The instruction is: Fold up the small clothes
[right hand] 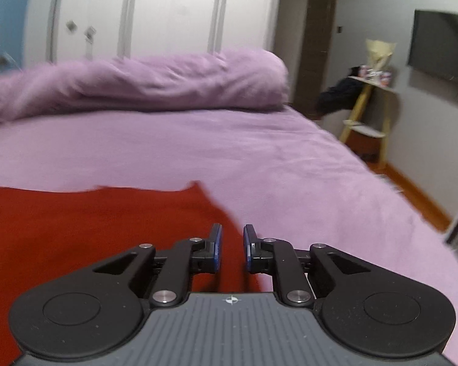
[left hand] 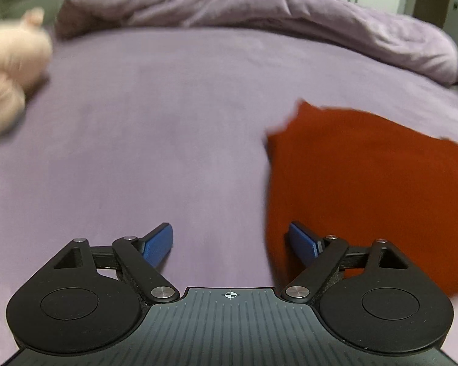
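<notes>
While the red cloth point(left hand: 366, 189) lies flat on the bed point(left hand: 155, 140), both tools are empty: the left gripper point(left hand: 230, 242) gapes wide, the right gripper point(right hand: 231, 248) is barely parted above the cloth's edge. Next, I judge, pinch matching corners together.

Left gripper point(left hand: 230, 241) tilted downward, blue pads point(left hand: 158, 245) spread wide, nothing between them. Right gripper point(right hand: 232, 248) angled lower to the surface, jaws parted by a narrow gap, empty.
</notes>
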A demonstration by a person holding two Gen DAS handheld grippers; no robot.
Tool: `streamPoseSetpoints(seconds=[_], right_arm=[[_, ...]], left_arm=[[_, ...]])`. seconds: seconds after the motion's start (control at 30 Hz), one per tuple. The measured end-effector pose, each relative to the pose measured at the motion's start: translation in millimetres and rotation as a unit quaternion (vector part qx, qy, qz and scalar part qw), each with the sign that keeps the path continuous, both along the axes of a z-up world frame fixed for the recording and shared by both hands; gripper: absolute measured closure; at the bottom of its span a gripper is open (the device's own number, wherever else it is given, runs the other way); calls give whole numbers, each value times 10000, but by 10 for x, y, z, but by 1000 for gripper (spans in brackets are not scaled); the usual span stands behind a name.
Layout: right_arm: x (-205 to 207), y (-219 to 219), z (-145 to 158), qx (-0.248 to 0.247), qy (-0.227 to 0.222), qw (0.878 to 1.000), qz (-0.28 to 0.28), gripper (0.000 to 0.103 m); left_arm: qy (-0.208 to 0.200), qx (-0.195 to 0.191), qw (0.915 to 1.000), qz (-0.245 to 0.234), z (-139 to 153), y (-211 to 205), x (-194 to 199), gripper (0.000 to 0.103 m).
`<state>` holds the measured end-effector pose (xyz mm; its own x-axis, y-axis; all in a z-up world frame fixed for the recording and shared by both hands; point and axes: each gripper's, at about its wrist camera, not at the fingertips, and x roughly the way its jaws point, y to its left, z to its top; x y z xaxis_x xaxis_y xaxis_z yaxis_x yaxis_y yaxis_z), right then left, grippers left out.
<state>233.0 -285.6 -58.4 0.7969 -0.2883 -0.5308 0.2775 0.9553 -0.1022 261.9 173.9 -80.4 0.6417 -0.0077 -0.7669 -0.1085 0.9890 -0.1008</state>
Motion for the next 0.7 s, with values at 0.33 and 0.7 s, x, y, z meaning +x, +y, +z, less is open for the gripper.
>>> streamPoseSetpoints(seconds=[0.33, 0.7], right_arm=[[-773, 969, -85, 909, 315, 9853, 1410, 89], [-330, 1841, -112, 1171, 381, 9693, 2127, 91]], left_arm=[[262, -2435, 9695, 51, -100, 49, -263, 21], [420, -4570, 8808, 1163, -621, 437, 208, 74]])
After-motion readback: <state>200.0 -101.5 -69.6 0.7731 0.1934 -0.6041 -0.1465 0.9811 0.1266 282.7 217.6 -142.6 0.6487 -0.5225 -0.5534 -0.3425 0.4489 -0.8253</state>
